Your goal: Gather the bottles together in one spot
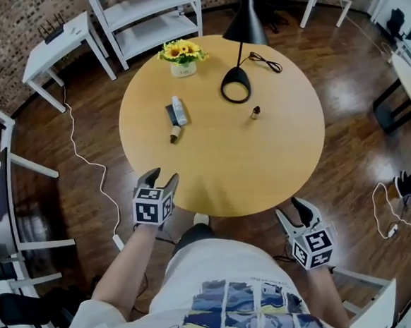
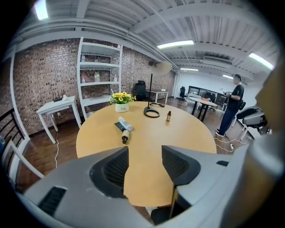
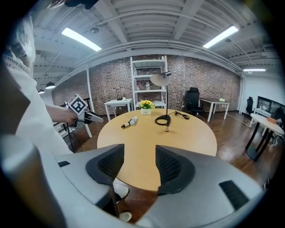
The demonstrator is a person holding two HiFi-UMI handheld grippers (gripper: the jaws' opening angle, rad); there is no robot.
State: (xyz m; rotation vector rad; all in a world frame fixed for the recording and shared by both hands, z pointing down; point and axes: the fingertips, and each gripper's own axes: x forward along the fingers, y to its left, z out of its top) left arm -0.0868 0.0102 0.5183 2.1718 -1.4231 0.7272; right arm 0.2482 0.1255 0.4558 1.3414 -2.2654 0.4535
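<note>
On the round wooden table [image 1: 220, 166] a white bottle [image 1: 179, 110] lies on its side next to a dark flat tube [image 1: 171, 114], and a small brown dark-capped bottle [image 1: 175, 134] lies just in front of them. Another small brown bottle [image 1: 255, 113] stands upright to the right, near the lamp base. The lying bottles [image 2: 124, 128] and the upright one [image 2: 168, 116] show far ahead in the left gripper view. My left gripper [image 1: 158, 178] hangs open and empty at the table's near left edge. My right gripper [image 1: 299, 212] is open and empty off the near right edge.
A black lamp with a ring base [image 1: 236, 91] and its cord stand at the far side of the table beside a white pot of yellow flowers [image 1: 182, 57]. White shelving [image 1: 153, 19] and a small white table [image 1: 58, 45] stand beyond. A person [image 2: 232, 105] stands far off.
</note>
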